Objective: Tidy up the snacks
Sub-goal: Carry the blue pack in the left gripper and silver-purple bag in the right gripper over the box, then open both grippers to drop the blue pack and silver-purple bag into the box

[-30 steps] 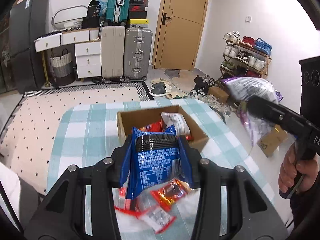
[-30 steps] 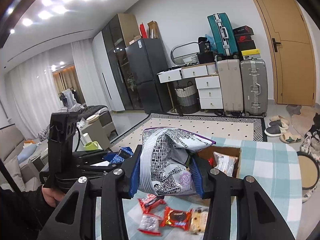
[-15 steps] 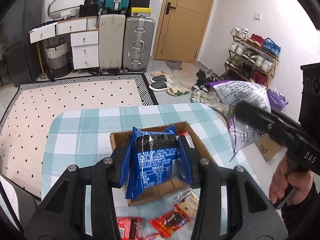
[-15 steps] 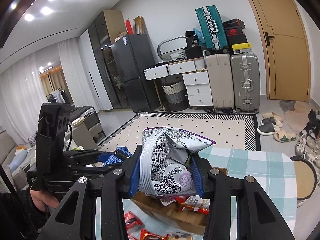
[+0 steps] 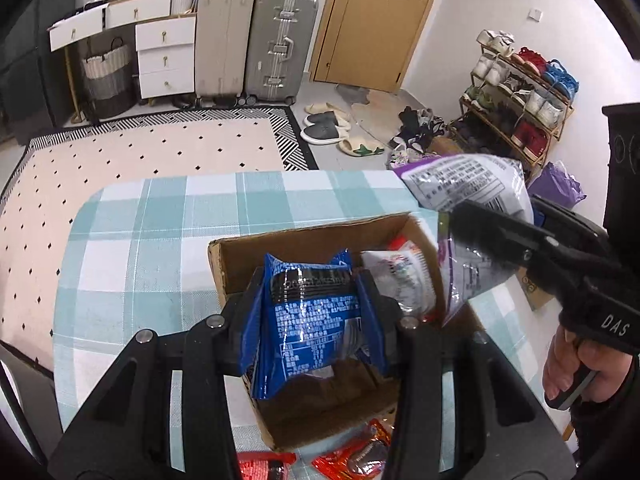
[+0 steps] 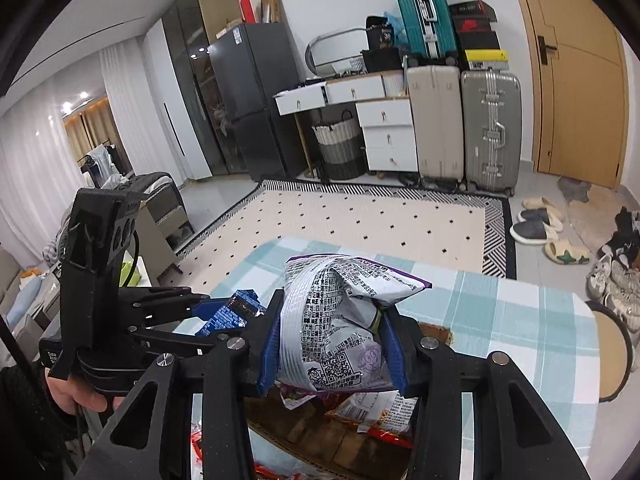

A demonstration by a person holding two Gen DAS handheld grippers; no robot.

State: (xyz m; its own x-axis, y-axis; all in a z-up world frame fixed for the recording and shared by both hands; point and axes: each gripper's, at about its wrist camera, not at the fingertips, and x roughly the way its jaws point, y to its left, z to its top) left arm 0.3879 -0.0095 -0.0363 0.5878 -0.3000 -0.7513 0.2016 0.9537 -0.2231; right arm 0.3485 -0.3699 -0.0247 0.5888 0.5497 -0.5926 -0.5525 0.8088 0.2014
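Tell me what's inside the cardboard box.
Box: a white snack packet with a red one beside it, bare floor nearer. The held blue packet hides the middle.

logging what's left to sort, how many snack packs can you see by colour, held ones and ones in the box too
blue: 1, blue pack in the left gripper
silver-purple: 1, silver bag in the right gripper
white: 1, white pack in the box
red: 2, red packs on the table
total: 5
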